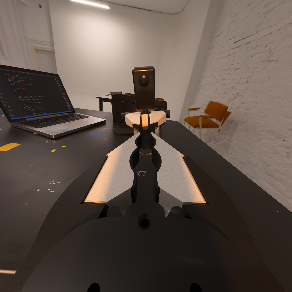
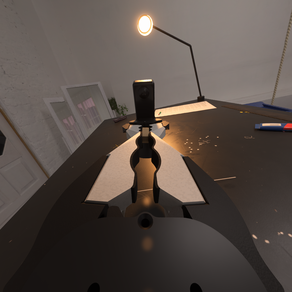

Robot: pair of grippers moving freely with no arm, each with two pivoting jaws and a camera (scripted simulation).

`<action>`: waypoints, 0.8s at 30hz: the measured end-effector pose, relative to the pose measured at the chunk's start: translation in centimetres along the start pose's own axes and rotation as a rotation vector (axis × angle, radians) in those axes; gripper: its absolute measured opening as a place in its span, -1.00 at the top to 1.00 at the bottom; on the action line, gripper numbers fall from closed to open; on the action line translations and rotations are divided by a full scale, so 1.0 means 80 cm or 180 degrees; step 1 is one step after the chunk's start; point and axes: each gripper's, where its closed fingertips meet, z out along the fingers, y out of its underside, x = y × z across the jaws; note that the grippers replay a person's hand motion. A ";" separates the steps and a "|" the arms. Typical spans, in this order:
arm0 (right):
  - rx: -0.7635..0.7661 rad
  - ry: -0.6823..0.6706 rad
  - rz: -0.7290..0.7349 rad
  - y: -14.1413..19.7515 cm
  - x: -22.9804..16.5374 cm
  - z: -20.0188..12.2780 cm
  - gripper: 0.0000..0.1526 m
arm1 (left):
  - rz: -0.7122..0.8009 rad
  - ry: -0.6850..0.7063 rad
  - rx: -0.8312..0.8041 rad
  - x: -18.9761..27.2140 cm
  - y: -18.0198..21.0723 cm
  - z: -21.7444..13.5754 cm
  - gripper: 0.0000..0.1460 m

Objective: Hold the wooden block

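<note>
The dark, paint-flecked table (image 1: 47,173) carries an open grey laptop (image 1: 52,120) to the left of the small pale wooden block (image 1: 145,122), and a thin black desk lamp (image 2: 193,63) stands beyond it in the right wrist view. Above that table, the two grippers face each other tip to tip. The left gripper (image 1: 145,134) and the right gripper (image 2: 145,137) each have their fingers drawn in on opposite ends of the block, clenched on it as far as the narrow end-on view lets me judge. To hold well, keep both squeezes even and the two grippers in line, so neither twists or pulls the block from the other.
</note>
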 end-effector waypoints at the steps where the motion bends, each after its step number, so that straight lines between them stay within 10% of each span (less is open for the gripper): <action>1: 0.0004 0.0012 -0.0005 0.000 0.001 0.000 0.91 | -0.0006 -0.0010 0.0009 -0.001 0.000 0.000 0.89; 24: 0.0900 0.0323 0.0326 -0.019 0.015 0.012 0.91 | 0.0123 -0.0425 0.0356 -0.015 -0.016 -0.005 0.89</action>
